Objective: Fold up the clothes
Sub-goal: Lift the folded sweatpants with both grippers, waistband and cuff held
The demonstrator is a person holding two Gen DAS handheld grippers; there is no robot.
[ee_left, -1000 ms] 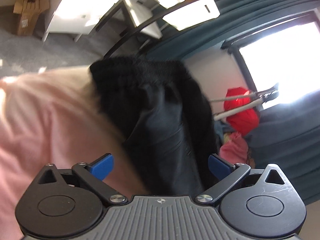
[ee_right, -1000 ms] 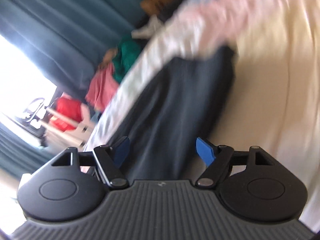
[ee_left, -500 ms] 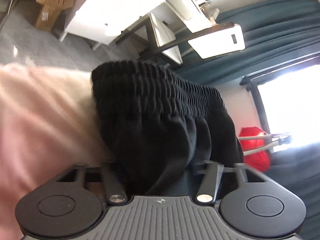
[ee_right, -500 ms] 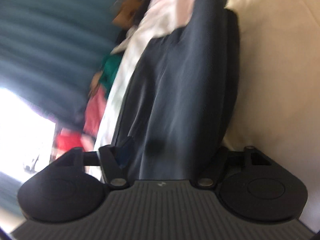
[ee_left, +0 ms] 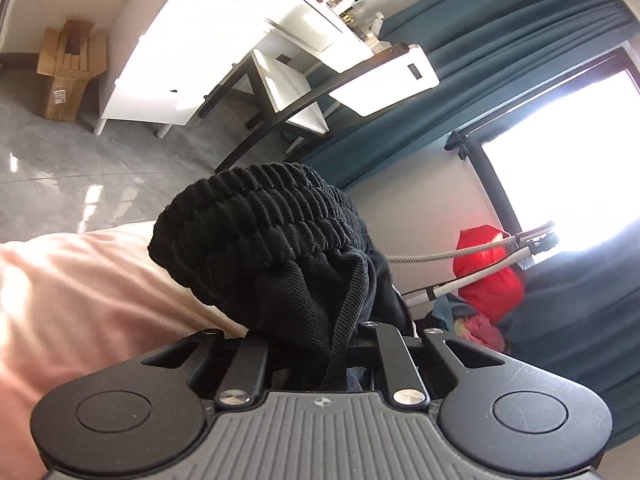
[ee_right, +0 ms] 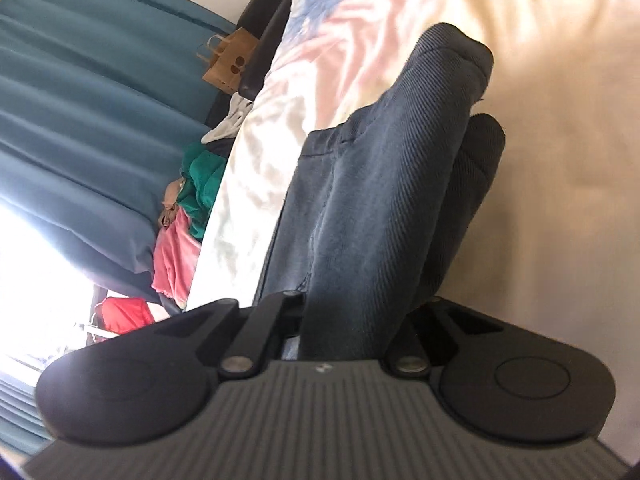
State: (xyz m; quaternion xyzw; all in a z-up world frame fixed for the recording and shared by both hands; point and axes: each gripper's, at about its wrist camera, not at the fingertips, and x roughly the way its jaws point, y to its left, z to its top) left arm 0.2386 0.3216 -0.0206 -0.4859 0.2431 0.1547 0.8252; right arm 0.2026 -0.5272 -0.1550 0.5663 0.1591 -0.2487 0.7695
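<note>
Legible text, labels, brands, numbers: none in either view.

Items bearing marks that cannot be read:
- Cardboard box (ee_left: 68,68), on the floor, left wrist view: 1 pale printed label on its side, print too small to make out.
- Brown paper bag (ee_right: 230,60), beside the bed, right wrist view: 1 dark rounded emblem on its face, blurred, no lettering distinguishable.
- Left gripper (ee_left: 316,344) and right gripper (ee_right: 344,320): 1 small round emblem on each grey ribbed housing, a symbol only, no characters.
</note>
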